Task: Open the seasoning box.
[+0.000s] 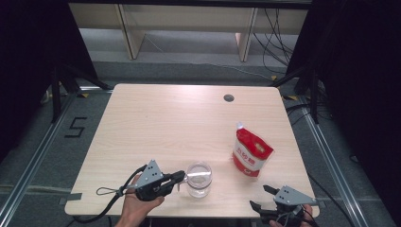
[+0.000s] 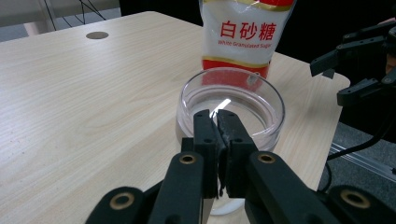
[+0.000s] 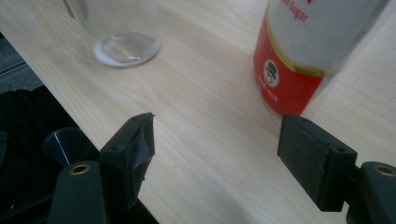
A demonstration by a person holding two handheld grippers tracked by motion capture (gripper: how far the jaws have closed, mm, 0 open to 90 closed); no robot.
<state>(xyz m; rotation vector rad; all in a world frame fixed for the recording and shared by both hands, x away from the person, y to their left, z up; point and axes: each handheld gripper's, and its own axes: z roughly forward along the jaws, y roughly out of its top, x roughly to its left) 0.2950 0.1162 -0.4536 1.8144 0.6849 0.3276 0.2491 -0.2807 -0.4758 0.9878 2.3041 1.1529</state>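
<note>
Standing empty, glass jar (image 1: 199, 179)

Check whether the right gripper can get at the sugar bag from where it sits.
Probably yes: the right gripper is open, aimed at the sugar bag, with bare table between them.

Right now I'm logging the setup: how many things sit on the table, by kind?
Clear glass jar: 1
Red-and-white sugar bag: 1
Total: 2
</note>
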